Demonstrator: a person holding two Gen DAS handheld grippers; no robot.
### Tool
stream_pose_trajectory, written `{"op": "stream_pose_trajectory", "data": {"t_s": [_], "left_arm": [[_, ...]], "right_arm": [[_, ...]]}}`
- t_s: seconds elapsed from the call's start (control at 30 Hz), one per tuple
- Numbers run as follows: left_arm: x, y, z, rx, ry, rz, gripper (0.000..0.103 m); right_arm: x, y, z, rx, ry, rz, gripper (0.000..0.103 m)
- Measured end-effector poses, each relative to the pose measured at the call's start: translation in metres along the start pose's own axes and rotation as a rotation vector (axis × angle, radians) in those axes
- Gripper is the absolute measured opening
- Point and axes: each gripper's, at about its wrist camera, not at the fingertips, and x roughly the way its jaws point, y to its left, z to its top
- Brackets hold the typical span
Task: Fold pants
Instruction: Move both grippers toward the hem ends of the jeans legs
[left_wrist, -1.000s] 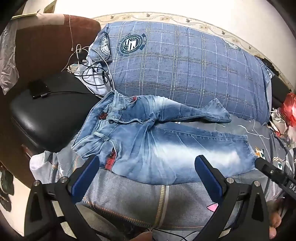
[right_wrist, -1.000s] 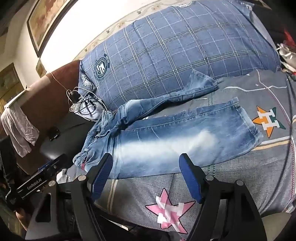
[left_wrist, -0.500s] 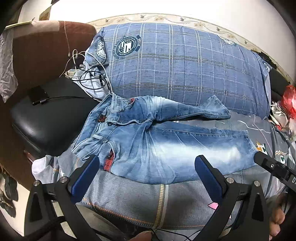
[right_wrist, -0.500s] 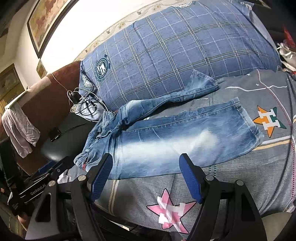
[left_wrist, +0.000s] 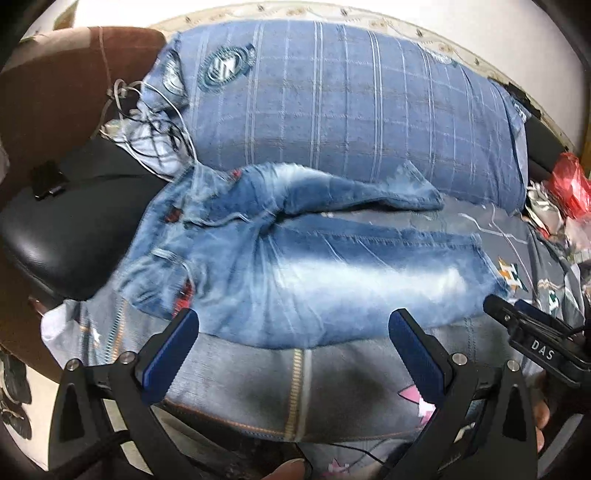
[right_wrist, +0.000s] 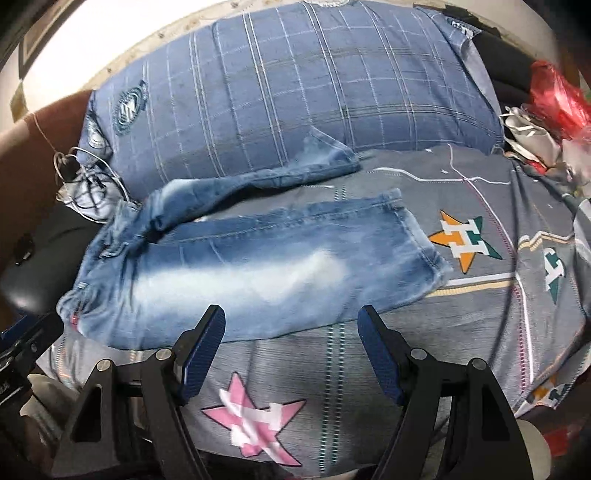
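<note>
Faded blue jeans (left_wrist: 295, 266) lie spread on a grey bedsheet (left_wrist: 295, 384), waist to the left, legs to the right. The near leg lies flat; the far leg angles up against a blue plaid pillow (left_wrist: 351, 110). My left gripper (left_wrist: 291, 328) is open and empty, hovering just short of the jeans' near edge. My right gripper (right_wrist: 291, 325) is open and empty over the near leg's lower edge; the jeans (right_wrist: 240, 273) fill that view's middle. The right gripper's tip (left_wrist: 532, 328) shows at the left wrist view's right side.
A black seat (left_wrist: 62, 229) with a phone and tangled cables (left_wrist: 147, 122) stands left of the bed. A red bag (right_wrist: 554, 92) and clutter sit at the far right. The sheet carries star prints (right_wrist: 461, 240).
Both grippers have moved a little closer to the jeans and the right view has swung rightward. Both stay open. The jeans have not moved.
</note>
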Motion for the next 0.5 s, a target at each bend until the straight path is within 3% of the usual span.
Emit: {"op": "stream_pose_trajectory", "data": {"t_s": [0.27,0.5], "left_arm": [[0.017,-0.022,-0.006,0.077,0.094,-0.017,0.103],[0.025,-0.032,-0.008,0.115,0.117,0.003,0.103]], "right_arm": [[0.005,0.004,0.0,-0.047,0.016,-0.08,0.075],[0.01,0.009,0.0,-0.093,0.031,-0.136,0.075]]}}
